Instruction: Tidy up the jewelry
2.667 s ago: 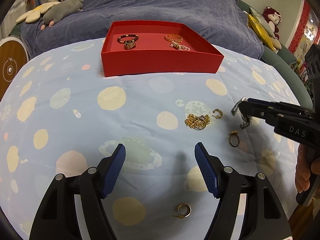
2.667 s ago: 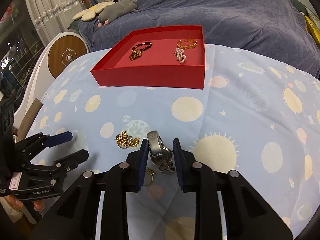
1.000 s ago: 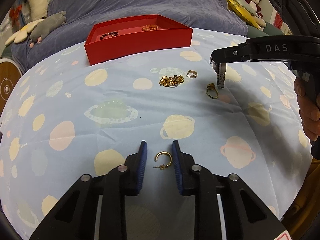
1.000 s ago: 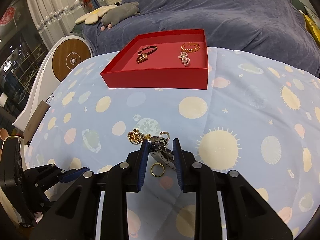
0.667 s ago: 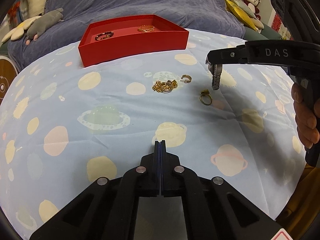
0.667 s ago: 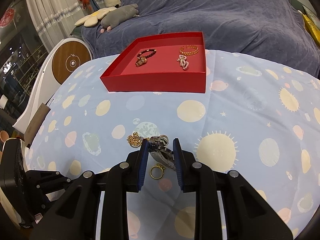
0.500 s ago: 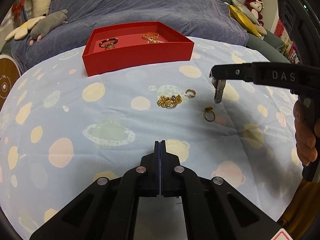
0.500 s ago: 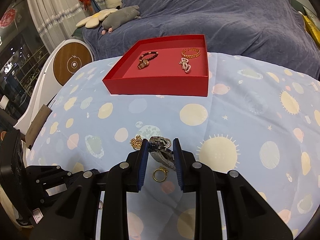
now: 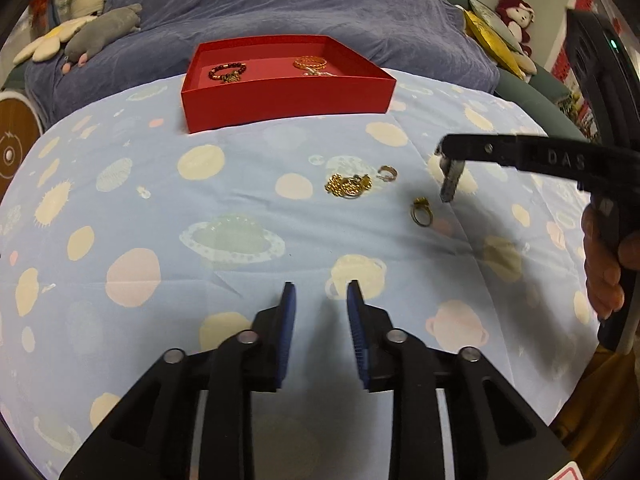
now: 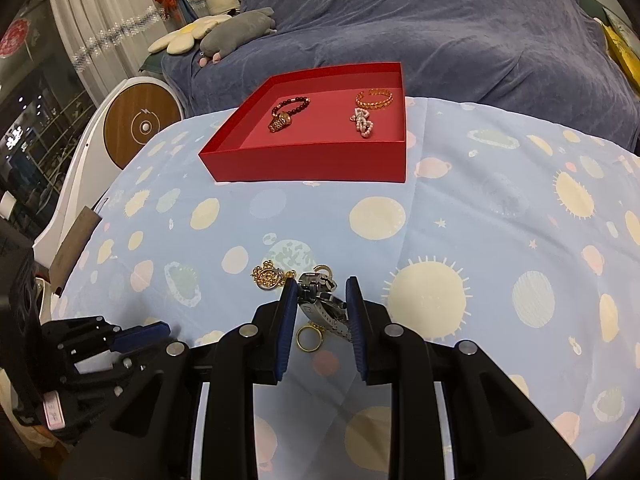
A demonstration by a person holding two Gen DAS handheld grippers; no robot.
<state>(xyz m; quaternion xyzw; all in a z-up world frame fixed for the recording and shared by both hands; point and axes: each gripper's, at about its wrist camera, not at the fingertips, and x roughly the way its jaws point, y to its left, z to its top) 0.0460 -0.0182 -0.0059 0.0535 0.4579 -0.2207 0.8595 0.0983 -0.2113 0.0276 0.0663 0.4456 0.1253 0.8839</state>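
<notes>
Clamping a steel wristwatch point(image 10: 323, 312), right gripper point(image 10: 322, 308) hangs over the planet-print sheet point(image 10: 480, 240); left gripper point(image 9: 320, 300), jaws just parted, holds nothing.

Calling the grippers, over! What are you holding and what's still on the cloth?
Left gripper just opened, empty. Right gripper shut on silver watch, above cloth. Gold ring, gold chain, hoop earring still outside red tray. Path clear.

Blue-blanketed sofa point(image 10: 440, 20) behind, sheer curtain point(image 10: 100, 20) w/ dark window.
</notes>
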